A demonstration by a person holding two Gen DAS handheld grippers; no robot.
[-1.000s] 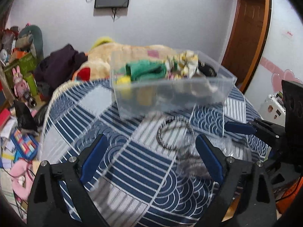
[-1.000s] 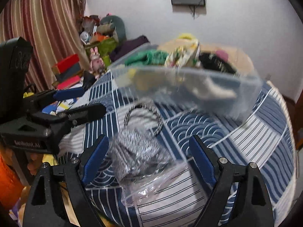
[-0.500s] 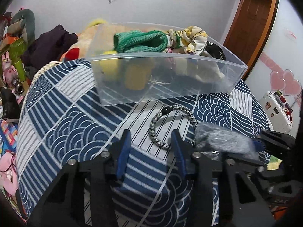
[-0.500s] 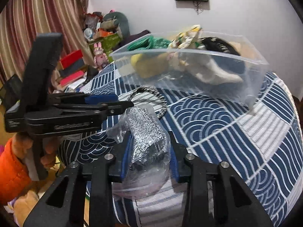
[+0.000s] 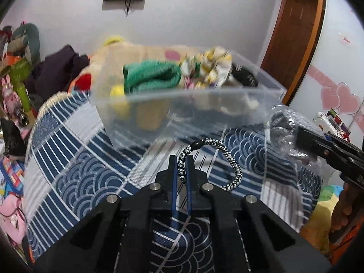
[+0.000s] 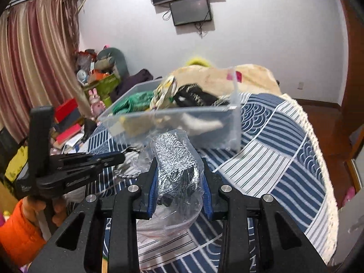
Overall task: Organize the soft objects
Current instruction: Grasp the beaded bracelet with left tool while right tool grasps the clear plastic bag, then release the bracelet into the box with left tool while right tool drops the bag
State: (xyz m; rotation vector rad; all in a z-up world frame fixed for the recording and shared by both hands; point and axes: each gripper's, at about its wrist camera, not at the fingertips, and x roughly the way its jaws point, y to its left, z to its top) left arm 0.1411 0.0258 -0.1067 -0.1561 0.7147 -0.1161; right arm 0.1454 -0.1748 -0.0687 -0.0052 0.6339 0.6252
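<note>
**Both items gripped, bin just ahead**

Blue wave-patterned bedspread (image 5: pixel 75 182) fills my view, with the clear bin (image 5: pixel 182 116) of soft things sitting on it just ahead. My left gripper (image 5: pixel 180 170) has its jaws nearly closed on the braided bracelet (image 5: pixel 227 159); my right gripper (image 6: pixel 179 182) has its jaws clamped around the bagged grey knit (image 6: pixel 175 159). I'd lift both clear over the bin's near wall before releasing, keeping the arms apart so the loose plastic doesn't snag.
</note>
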